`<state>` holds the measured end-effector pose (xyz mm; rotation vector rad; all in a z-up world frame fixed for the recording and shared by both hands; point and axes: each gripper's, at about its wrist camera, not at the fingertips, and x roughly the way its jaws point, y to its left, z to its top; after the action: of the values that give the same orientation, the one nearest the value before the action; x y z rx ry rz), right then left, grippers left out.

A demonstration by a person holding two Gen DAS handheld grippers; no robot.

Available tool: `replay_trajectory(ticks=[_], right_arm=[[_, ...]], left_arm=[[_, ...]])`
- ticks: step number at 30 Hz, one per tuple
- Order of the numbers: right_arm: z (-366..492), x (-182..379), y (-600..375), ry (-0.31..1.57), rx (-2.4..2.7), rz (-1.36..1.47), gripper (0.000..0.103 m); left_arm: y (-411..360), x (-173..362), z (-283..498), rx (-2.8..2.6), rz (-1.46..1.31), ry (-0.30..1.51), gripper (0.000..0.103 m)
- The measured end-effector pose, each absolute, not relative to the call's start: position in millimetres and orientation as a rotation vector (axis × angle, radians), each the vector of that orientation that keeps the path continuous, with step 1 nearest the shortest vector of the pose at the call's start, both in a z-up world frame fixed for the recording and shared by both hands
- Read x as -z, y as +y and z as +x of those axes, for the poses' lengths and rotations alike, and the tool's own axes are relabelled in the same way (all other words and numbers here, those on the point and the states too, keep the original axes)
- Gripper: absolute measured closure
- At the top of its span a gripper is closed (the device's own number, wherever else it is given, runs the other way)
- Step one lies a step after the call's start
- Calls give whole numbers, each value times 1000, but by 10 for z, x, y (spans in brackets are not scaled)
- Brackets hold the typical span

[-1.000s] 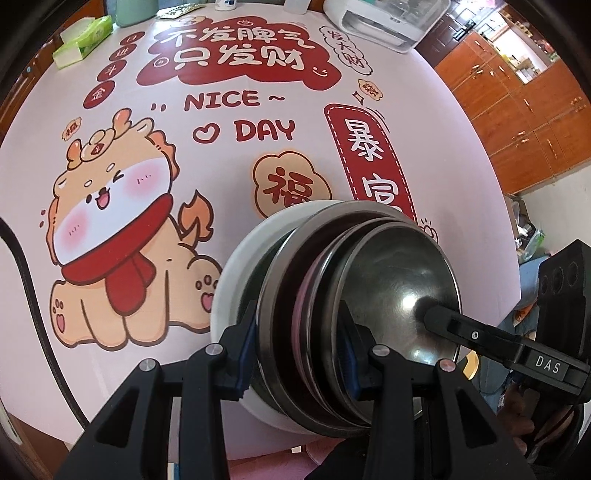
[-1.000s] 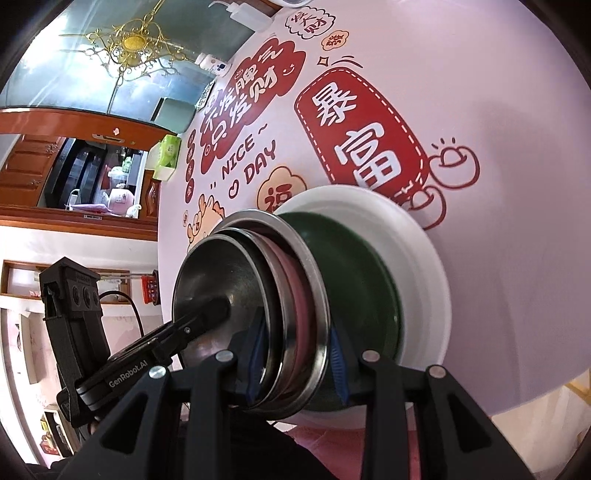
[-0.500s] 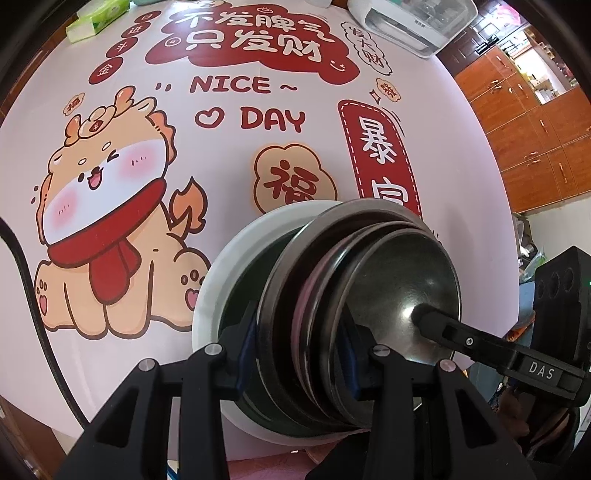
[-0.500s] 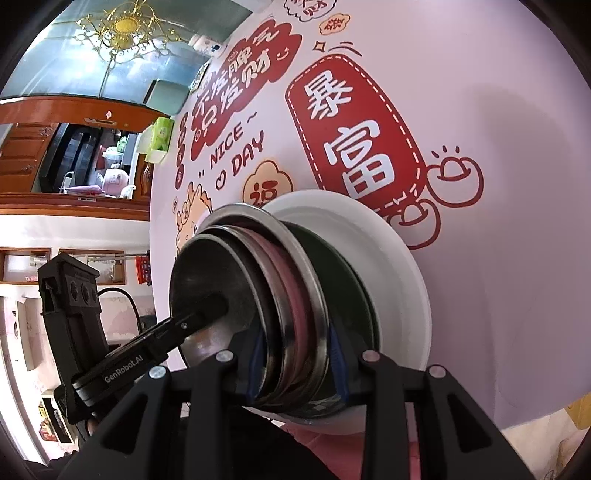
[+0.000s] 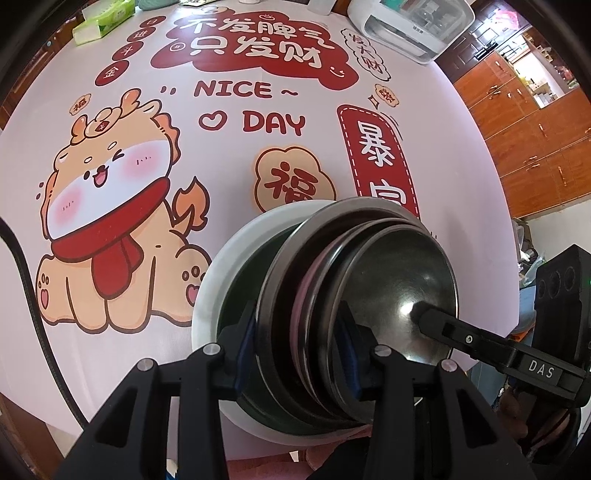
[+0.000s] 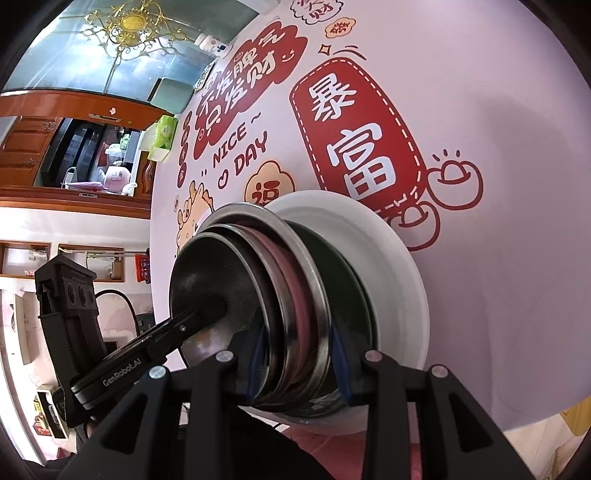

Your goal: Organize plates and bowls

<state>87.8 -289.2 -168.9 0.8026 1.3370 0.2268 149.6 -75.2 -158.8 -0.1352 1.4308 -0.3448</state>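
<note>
A stack of steel dishes with a pink one sandwiched inside is tilted on edge over a dark green bowl, which sits on a white plate. My left gripper is shut on the stack's near rim. From the other side my right gripper holds the same stack; its jaws are easing open while the blue pads touch the rims. The green bowl and white plate lie behind. Whether the stack rests in the green bowl I cannot tell.
The round table has a pink printed cloth and its edge runs just below the plate. At the far side stand a white appliance and a green tissue pack. A black cable hangs at the left. Wooden cabinets fill the right.
The white plate and green bowl slid slightly toward the stack early on, then everything held still. Both grippers keep the stack between their pads.
</note>
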Motion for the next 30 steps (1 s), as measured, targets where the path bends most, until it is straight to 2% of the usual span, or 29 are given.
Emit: replay_trajectory(ticks=[3,7,13,17,21,23,27,30], right_arm=[[861,1670,-2894,1318,-215,799,70],[804,1621,-2919,1294,-189,790,61],[671,1505,-2926,1250,-145,787,59],[584,1379,-2884,1189,-105,775,45],[471,1249,-2783,1115,-59,747,40],[401,1195,-2706,1085,-37,713,34],[260,1096,-2550,1045,12,624,30],[144,1047,-2481,1027,30,623,24]], left_arm=[[-733,1556,1470,345,-135,1419,64],[-707,1475,1434,356,-140,1390,62],[-657,1338,1350,390,-154,1337,56],[-587,1220,1326,426,-155,1293,49],[-496,1083,1303,446,-138,1247,46],[-442,1018,1276,456,-120,1224,44],[-357,941,1179,446,-91,1192,44],[-299,898,1057,439,-83,1179,44]])
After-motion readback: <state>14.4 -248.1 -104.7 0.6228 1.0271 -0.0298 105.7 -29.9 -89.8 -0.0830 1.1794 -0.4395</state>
